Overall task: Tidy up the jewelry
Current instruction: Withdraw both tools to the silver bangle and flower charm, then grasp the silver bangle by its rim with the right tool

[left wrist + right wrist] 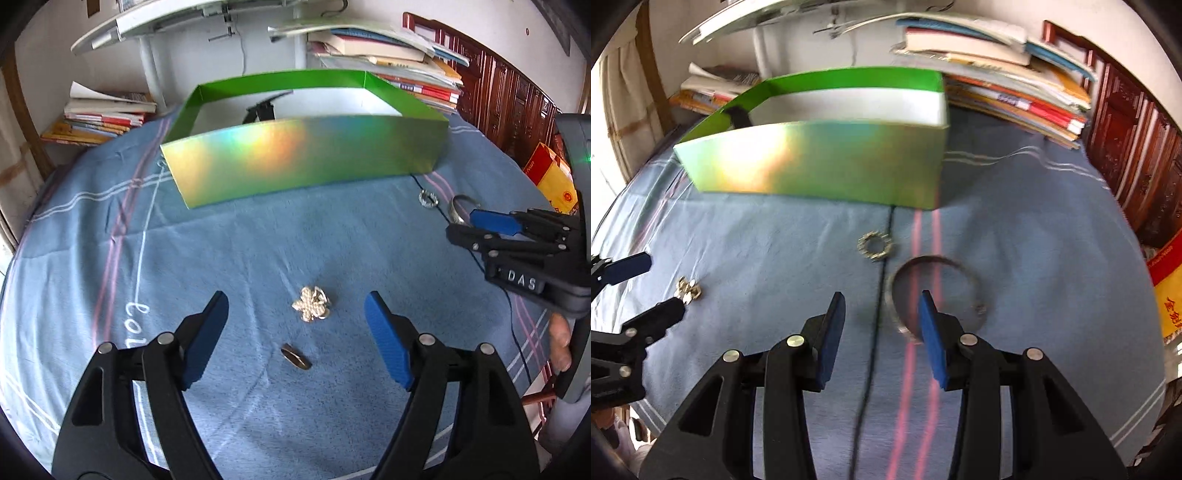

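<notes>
A pearl flower brooch [311, 304] lies on the blue cloth, right between the wide-apart fingers of my open left gripper [297, 297]. A dark ring [295, 356] lies just nearer to the camera. My right gripper [882, 295] is partly open over the left rim of a silver bangle [925, 258]. Its right finger stands inside the hoop and the pads do not press on the rim. A small sparkly ring [876, 246] lies just beyond. The open green box [295, 158] stands behind, with a black item [262, 110] inside.
A thin black cord [877, 332] runs across the cloth under the right gripper. Stacks of books [388, 59] sit behind the box and at the back left [107, 114]. A dark wooden bed frame [1126, 147] lines the right side. A red and yellow bag [550, 177] sits at the far right.
</notes>
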`<move>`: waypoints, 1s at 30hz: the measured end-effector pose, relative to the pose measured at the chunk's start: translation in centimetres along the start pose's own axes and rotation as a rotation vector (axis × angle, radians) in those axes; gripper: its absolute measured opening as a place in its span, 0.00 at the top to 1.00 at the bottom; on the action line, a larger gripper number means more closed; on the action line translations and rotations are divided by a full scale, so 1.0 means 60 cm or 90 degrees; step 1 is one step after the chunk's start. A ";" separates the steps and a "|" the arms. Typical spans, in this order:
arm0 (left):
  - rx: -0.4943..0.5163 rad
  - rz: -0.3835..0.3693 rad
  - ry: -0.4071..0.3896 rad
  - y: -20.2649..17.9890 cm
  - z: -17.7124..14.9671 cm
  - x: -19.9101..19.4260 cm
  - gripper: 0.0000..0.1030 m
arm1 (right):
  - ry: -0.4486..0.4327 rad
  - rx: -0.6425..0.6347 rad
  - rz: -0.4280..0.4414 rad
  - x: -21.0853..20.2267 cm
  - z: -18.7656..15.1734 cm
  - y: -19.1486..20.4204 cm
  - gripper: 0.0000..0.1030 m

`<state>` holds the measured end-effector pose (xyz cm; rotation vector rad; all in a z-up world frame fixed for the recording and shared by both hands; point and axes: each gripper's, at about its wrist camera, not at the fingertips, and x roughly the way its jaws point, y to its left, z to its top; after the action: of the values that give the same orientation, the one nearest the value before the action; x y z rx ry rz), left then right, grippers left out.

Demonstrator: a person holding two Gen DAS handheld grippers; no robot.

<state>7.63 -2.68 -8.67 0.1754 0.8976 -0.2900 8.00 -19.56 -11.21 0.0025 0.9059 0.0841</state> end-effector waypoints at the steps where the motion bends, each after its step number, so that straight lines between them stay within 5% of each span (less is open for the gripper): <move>1: 0.000 -0.001 0.005 0.000 0.000 0.006 0.30 | -0.002 -0.008 0.000 0.000 -0.004 0.003 0.64; 3: -0.007 -0.006 0.015 0.003 0.000 0.014 0.44 | -0.005 -0.022 0.015 -0.004 -0.005 0.011 0.70; 6: -0.027 -0.006 0.030 0.011 0.000 0.029 0.51 | 0.000 -0.034 0.039 -0.014 -0.017 0.023 0.70; 11: -0.044 0.011 0.028 0.022 0.001 0.030 0.50 | 0.005 -0.057 0.055 -0.028 -0.033 0.040 0.70; 20: -0.049 0.044 0.022 0.021 0.002 0.029 0.47 | -0.024 -0.018 -0.027 -0.022 -0.021 0.030 0.70; 30: -0.057 0.057 0.019 0.024 -0.001 0.030 0.41 | -0.015 -0.057 0.037 -0.020 -0.026 0.064 0.70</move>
<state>9.12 -1.59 -10.06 0.1367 0.9279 -0.1636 5.74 -15.87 -11.10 -0.0531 0.8775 0.1782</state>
